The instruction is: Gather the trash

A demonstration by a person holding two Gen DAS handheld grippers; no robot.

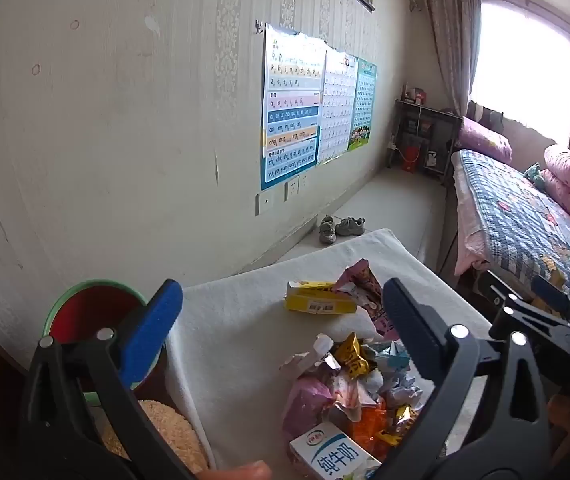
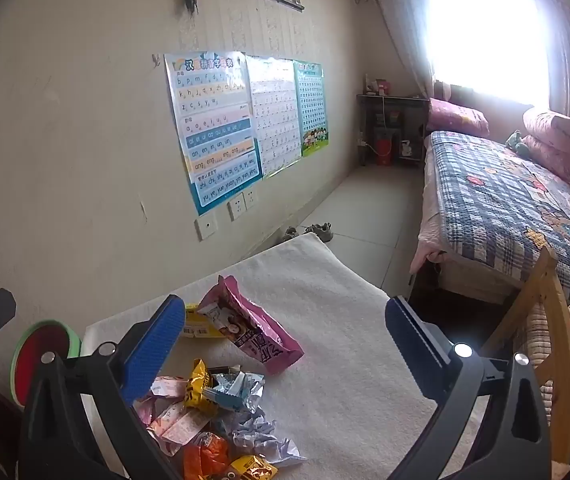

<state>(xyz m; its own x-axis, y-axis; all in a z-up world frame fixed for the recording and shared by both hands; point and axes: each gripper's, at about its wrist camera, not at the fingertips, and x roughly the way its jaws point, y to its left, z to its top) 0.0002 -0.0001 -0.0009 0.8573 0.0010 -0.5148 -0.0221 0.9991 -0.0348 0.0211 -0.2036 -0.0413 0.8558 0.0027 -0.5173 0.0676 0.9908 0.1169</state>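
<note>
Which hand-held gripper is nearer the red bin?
Left. The left hand-held gripper has the red bin just behind its left finger; the right hand-held gripper sits farther right, over the cloth.

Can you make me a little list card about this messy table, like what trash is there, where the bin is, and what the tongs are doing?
surface: white cloth-covered table
trash: pink foil snack bag; flat yellow cardboard box; white milk carton; crumpled yellow wrapper
bin: round green-rimmed red bin, beside the table's left edge
left tongs: open, holding nothing
right tongs: open, holding nothing
</note>
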